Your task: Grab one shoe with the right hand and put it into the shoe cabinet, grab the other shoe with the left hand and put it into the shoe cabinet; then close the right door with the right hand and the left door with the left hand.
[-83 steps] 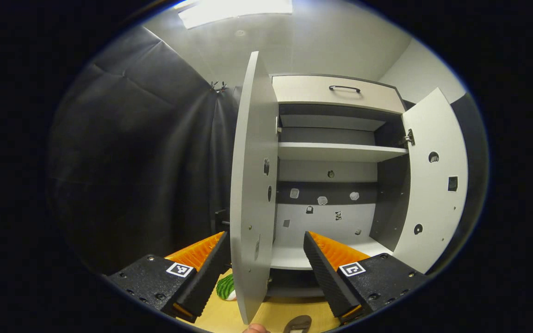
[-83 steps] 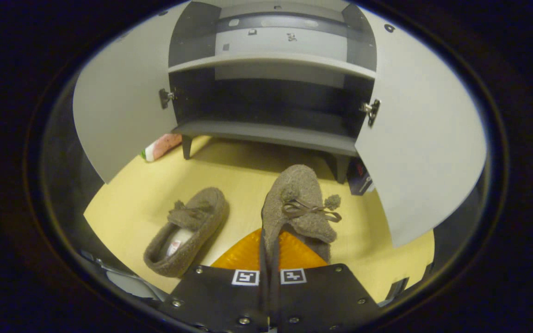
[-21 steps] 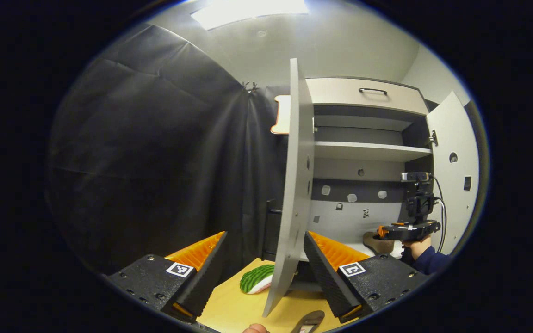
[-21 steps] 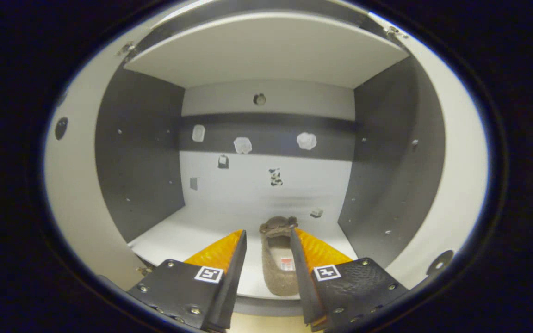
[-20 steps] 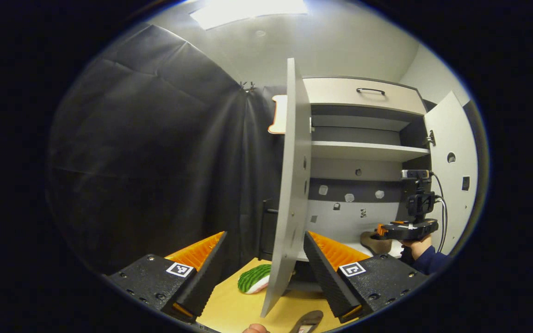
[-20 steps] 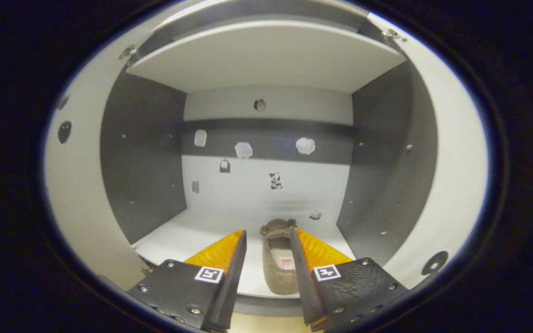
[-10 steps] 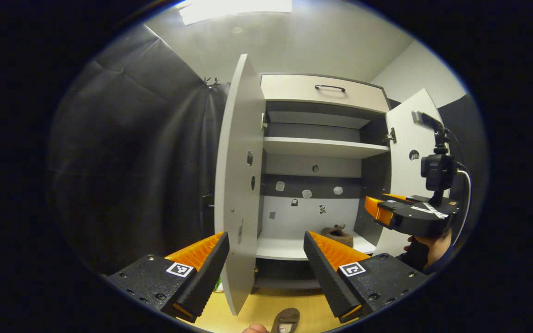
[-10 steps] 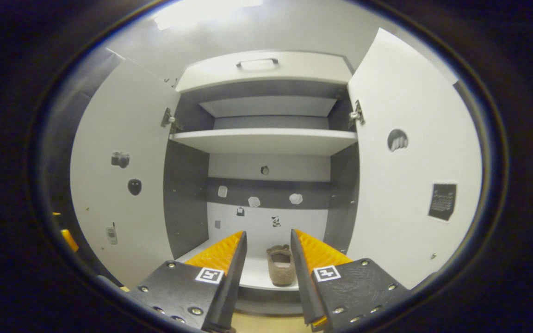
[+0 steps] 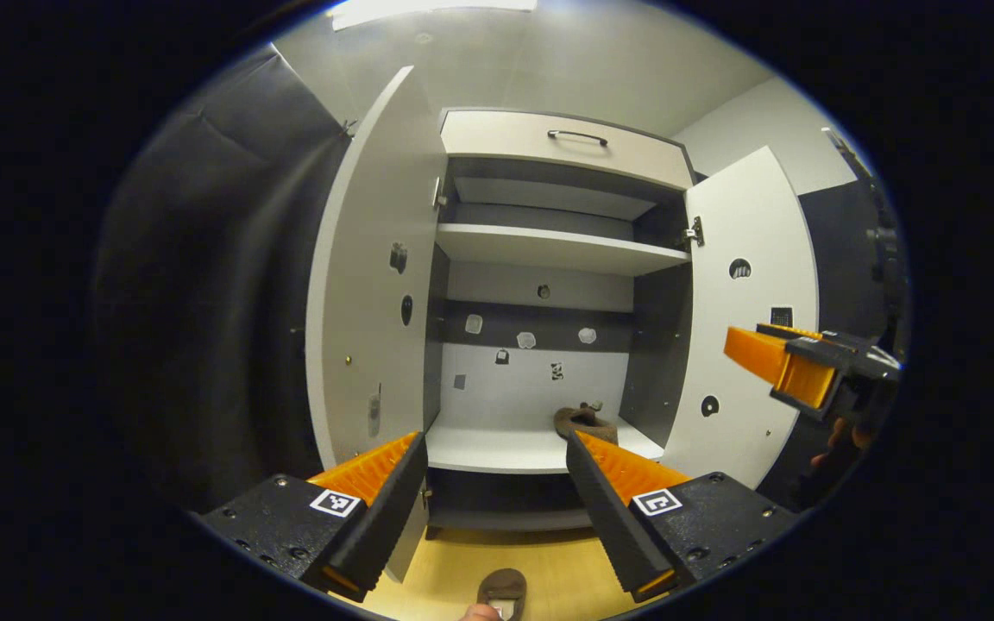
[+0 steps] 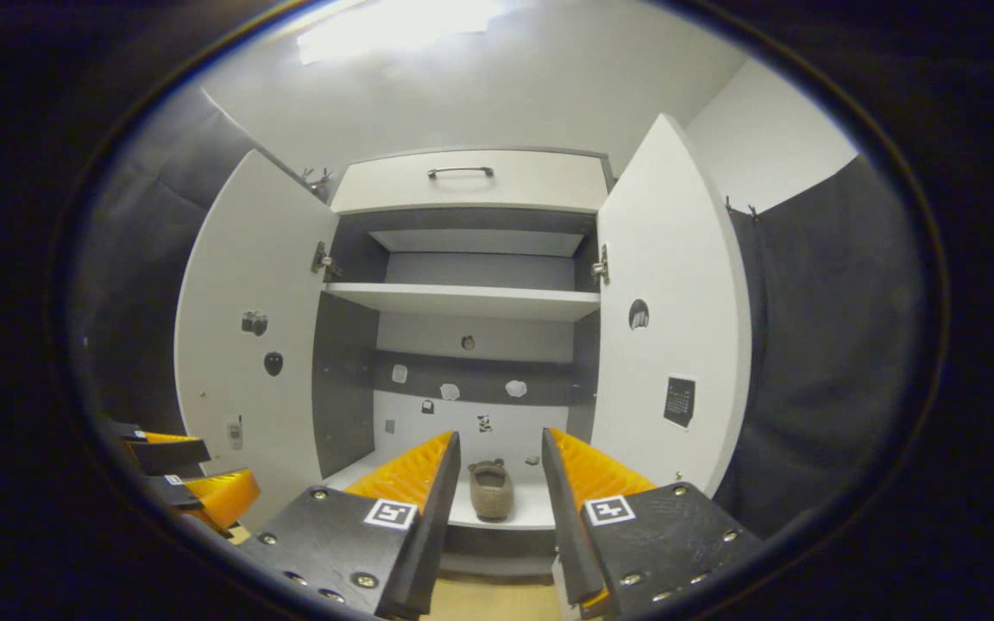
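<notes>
Since 0.5 s ago my right gripper [image 10: 497, 483] has backed further off the shoe cabinet [image 10: 471, 185]; the shoe in the cabinet [image 10: 492, 489] looks smaller between its fingers, & both doors now fit in the right gripper view.

L to R in left gripper view: left door [image 9: 363, 285] swung wide open, my left gripper [image 9: 497, 483] w/ fingers apart & nothing between them, other shoe [image 9: 501, 588] on the floor [image 9: 449, 573] just below, near the view's bottom edge. Placed shoe sits on the bottom shelf [image 9: 506, 448], toward its right side. Right door [image 9: 751, 285] also open, w/ right gripper out in front of it.

Right gripper view: left gripper at far left edge, low. Right gripper's fingers apart, holding nothing, well clear of the shelf.
</notes>
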The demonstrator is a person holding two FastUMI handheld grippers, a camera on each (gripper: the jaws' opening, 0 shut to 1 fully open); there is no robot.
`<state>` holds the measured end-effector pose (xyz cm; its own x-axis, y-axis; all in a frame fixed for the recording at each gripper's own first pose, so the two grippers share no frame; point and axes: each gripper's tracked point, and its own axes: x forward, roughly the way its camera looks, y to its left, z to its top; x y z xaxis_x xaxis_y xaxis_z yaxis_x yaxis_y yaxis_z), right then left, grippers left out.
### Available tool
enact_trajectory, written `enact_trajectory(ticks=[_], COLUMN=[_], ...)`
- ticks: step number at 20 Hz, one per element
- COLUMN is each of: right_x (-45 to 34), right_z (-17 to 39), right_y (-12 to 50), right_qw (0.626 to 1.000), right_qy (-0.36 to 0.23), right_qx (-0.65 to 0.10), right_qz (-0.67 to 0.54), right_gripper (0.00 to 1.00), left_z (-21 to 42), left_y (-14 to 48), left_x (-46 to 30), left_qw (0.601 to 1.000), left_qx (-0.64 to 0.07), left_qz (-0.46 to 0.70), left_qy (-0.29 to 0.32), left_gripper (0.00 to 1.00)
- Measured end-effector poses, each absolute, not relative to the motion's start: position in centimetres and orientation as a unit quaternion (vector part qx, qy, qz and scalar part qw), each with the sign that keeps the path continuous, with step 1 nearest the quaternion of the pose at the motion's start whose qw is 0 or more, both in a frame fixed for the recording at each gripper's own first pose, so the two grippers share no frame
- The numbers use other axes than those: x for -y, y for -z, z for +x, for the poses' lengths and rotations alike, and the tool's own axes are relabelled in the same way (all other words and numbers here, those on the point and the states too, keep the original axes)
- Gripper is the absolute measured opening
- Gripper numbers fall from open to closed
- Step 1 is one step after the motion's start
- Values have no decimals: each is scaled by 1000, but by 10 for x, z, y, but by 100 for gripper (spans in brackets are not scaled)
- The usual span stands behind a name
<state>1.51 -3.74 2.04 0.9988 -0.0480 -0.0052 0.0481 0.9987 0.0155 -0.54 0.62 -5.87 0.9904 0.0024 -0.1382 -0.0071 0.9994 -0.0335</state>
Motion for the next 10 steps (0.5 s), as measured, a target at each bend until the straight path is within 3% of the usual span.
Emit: enact_trajectory(ticks=[7,10], right_x=[58,67], right_z=[-6,-16], right_y=[-41,-44], right_qw=[999,999], right_qy=[40,50], right_qx=[11,14], right_qz=[14,16], right_gripper=[56,56], left_z=[3,-20], left_y=[230,318], left_x=[-7,-14], left_qw=[964,927], left_qx=[-262,-373], left_qz=[-42,-41], left_qy=[16,11], left_gripper=[100,97])
